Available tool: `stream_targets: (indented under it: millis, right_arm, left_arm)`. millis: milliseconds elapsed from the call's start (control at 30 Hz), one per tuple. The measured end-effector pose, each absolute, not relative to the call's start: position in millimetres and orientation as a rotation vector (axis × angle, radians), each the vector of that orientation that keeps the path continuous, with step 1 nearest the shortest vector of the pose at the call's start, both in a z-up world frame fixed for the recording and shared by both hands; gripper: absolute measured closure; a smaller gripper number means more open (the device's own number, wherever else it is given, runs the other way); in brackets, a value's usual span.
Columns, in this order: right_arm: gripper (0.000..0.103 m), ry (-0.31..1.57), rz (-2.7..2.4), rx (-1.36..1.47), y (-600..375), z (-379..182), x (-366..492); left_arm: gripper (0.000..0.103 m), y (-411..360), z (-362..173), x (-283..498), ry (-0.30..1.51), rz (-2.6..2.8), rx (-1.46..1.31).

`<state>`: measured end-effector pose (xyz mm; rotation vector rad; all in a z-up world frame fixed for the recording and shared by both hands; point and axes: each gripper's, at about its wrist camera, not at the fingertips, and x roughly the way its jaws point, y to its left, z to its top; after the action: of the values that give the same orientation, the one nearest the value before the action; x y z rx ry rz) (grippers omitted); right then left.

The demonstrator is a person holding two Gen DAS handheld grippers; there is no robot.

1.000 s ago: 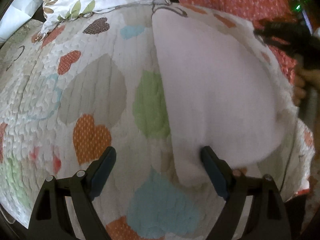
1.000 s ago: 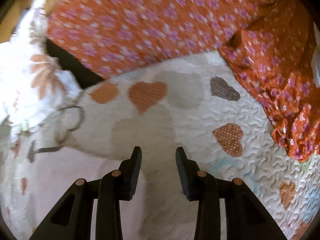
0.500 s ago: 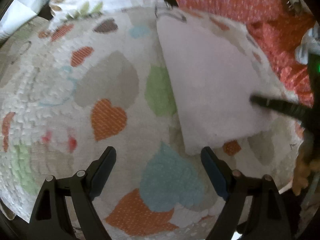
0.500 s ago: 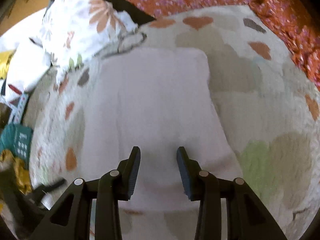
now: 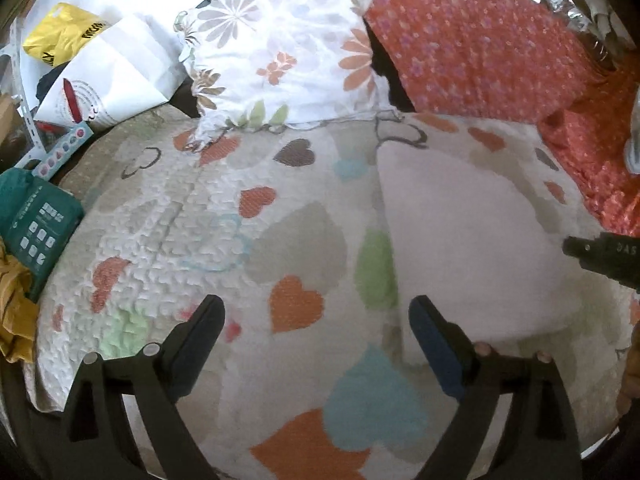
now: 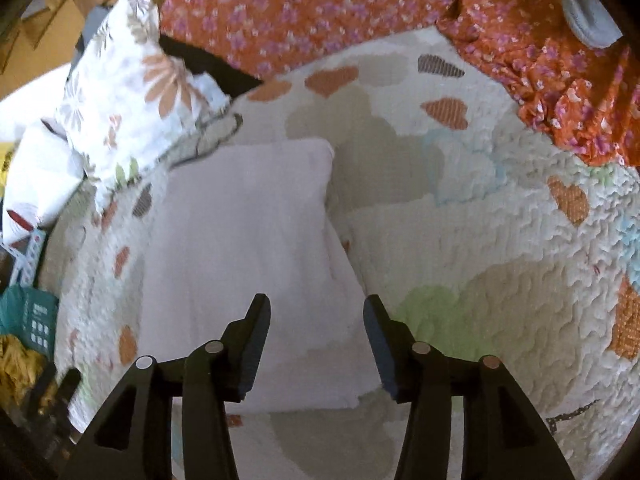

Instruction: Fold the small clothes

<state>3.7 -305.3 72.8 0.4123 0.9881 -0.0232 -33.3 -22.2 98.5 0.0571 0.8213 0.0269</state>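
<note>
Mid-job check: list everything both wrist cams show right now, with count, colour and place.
Folded cloth: 1, pale pink-white, flat on the quilt.
Heart quilt: 1, white with coloured hearts, underneath everything.
Floral pillow: 1, white with orange flowers, far edge.
Orange fabric: flower-printed, far and right side.
Teal packet: 1, left edge.
Yellow bag: 1, far left.
White paper bag: 1, beside the pillow.
Left gripper: black, open, over the quilt.
Right gripper: black, open, over the cloth's near edge.
</note>
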Motion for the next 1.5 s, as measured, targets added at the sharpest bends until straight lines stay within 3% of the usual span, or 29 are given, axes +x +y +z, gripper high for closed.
stream_targets:
  millis: [200,333,600,633,667,700,733,767,800,933,1000,1067,1100,1133,1333,1500]
  right_arm:
    - [0.041,0.954,-0.045,0.369,-311,65,21]
    - [0.039,0.990,0.009,0.510,-334,43,51]
    - [0.036,1.009,0.206,0.652,-339,2,95]
    - [0.044,1.004,0.231,0.642,-333,1,99]
    - [0.054,1.006,0.257,0.641,-326,0,105]
    - [0.056,1.018,0.268,0.648,-320,-2,110]
    - [0.070,1.015,0.266,0.656,-316,-1,114]
    - [0.073,1.016,0.286,0.679,-312,0,117]
    - [0.074,1.007,0.294,0.689,-309,5,118]
    - [0.075,0.896,0.395,0.700,-295,49,112]
    - [0.075,0.874,0.398,0.660,-289,60,109]
    - [0.064,0.926,0.302,0.561,-283,53,111]
    - [0.064,0.967,0.235,0.517,-283,44,112]
    - [0.064,0.991,0.195,0.506,-286,39,112]
    - [0.064,0.847,0.119,0.504,-302,71,90]
    - [0.073,0.863,0.250,0.465,-267,80,87]
  left_arm:
    - [0.010,-28,74,19,0.962,-0.114,-0.034]
    - [0.010,-14,45,67,1.090,-0.161,-0.211]
    - [0.009,-47,15,105,1.103,-0.383,-0.273]
    - [0.012,-50,16,105,1.099,-0.379,-0.268]
    - [0.042,-52,19,105,1.101,-0.395,-0.280]
    - [0.062,-54,23,106,1.119,-0.430,-0.315]
    - [0.065,-54,29,106,1.123,-0.412,-0.313]
    - [0.072,-55,38,104,1.105,-0.403,-0.294]
    - [0.073,-56,49,101,1.080,-0.408,-0.281]
    - [0.073,-52,74,97,1.035,-0.376,-0.278]
    - [0.064,-48,69,102,1.070,-0.305,-0.246]
    - [0.062,-45,52,106,1.127,-0.199,-0.178]
    - [0.051,-43,45,106,1.137,-0.177,-0.156]
    - [0.046,-41,45,105,1.127,-0.177,-0.161]
    - [0.041,-20,70,85,1.007,-0.114,-0.092]
    - [0.035,3,94,63,0.874,0.014,-0.054]
